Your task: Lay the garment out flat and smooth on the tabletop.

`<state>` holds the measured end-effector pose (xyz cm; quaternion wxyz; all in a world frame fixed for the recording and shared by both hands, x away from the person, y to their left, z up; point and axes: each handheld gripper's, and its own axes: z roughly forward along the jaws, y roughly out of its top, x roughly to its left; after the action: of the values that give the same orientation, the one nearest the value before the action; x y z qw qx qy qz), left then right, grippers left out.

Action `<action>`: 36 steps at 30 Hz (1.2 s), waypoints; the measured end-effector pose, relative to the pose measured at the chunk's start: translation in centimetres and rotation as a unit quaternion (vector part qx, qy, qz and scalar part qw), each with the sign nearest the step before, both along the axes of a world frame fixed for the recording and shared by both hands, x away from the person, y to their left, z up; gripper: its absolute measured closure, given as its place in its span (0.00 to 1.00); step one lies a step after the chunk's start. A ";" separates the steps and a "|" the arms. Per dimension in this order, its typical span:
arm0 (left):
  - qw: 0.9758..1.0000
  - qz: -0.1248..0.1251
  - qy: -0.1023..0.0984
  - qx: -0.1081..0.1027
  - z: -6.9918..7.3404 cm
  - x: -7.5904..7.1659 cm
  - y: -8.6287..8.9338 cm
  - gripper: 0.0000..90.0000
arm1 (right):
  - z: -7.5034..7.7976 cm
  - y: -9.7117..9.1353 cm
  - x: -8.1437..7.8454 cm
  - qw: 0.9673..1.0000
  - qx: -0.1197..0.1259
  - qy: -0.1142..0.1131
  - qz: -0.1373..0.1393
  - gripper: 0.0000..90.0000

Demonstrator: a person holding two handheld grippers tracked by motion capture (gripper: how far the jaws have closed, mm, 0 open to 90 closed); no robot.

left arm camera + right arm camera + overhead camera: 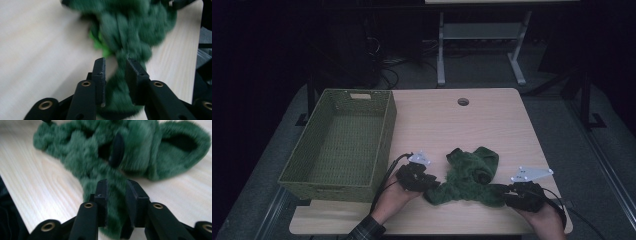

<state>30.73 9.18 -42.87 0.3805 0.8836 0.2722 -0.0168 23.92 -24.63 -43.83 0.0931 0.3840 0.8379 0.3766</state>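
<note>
Between tools (433, 184), fuzzy green cloth (469, 175)

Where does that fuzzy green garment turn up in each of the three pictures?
High view: the garment lies near the table's front edge, between the two grippers.
Left gripper view: it spreads across the top and runs down between the jaws.
Right gripper view: it spans the upper half, one end between the jaws.
Shared landmark: the light wooden table.
</note>
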 end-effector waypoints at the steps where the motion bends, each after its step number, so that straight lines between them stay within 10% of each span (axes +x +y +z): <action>1: 1.000 0.002 -0.005 -0.002 0.3 0.4 -0.2 0.74 | 0.2 0.1 0.2 1.000 0.003 0.000 -0.002 0.77; 12: 1.000 0.004 -0.024 -0.010 2.0 6.3 -3.2 0.52 | 0.7 1.1 2.3 1.000 0.022 0.003 -0.014 0.64; 18: 1.000 0.007 -0.005 -0.021 1.2 9.1 -5.2 0.49 | 0.4 1.5 3.2 1.000 0.010 0.003 -0.014 0.75; 28: 0.999 -0.027 0.008 -0.025 0.2 9.5 -6.6 0.94 | 0.3 1.3 3.4 1.000 -0.002 -0.006 -0.013 0.89; 36: 0.999 0.010 -0.022 -0.042 2.6 8.8 -3.9 0.97 | 1.7 0.9 3.9 0.999 -0.009 -0.028 -0.024 0.89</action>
<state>39.52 5.31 -40.30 0.4230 0.8646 0.2713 -0.0051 27.83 -23.70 -42.16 0.1290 0.3926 0.8287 0.3775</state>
